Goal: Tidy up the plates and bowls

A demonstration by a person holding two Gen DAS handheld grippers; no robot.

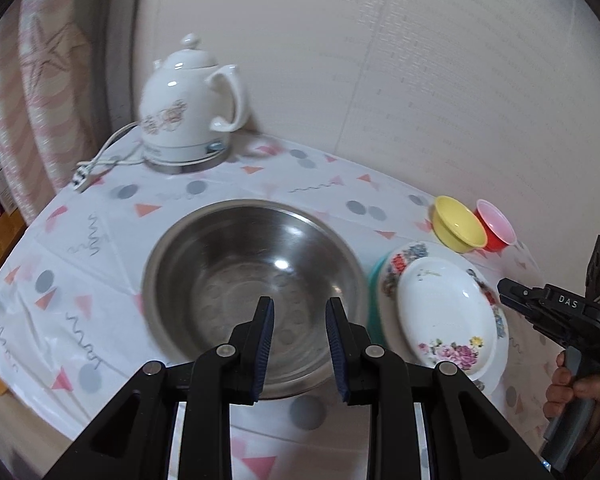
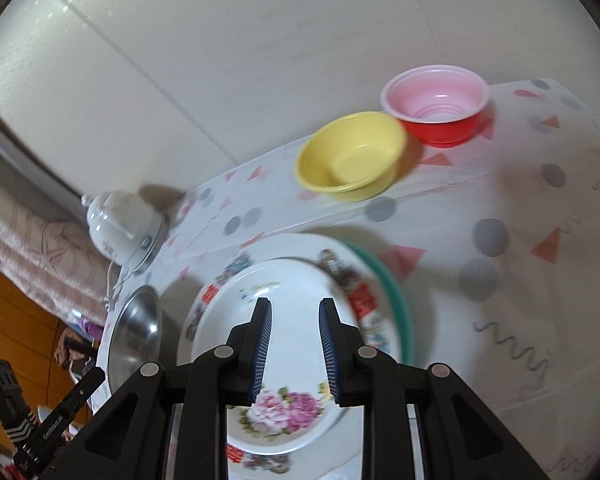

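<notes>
Hovering over the table with nothing held, both tools sit part-spread: the left gripper (image 1: pixel 300 306) has its jaws parted with only air between them, and the right gripper (image 2: pixel 295 306) likewise. Directly beneath and ahead of the left one lies the big steel bowl (image 1: pixel 256 280), empty and upright. Directly under the right one sits the plate stack — a small white flowered plate (image 2: pixel 276 400) on top of a larger patterned plate (image 2: pixel 364 304), which rests on a green plate (image 2: pixel 400 300) showing only at the rim on the gripper's right. Farther ahead and to the right of that gripper stand 2 small bowls just beside each other near the wall, the yellow bowl (image 2: pixel 350 156) and behind it the red bowl (image 2: pixel 436 108). Farthest from the left gripper, at the table's back corner, stands a white kettle (image 1: pixel 188 100). The likely step is reaching for a bowl to nest — I would approach the yellow rim from above, put 1 pad inside and 1 outside the wall, close firmly on the thin rim, then lift straight up so it does not knock its red neighbour.
</notes>
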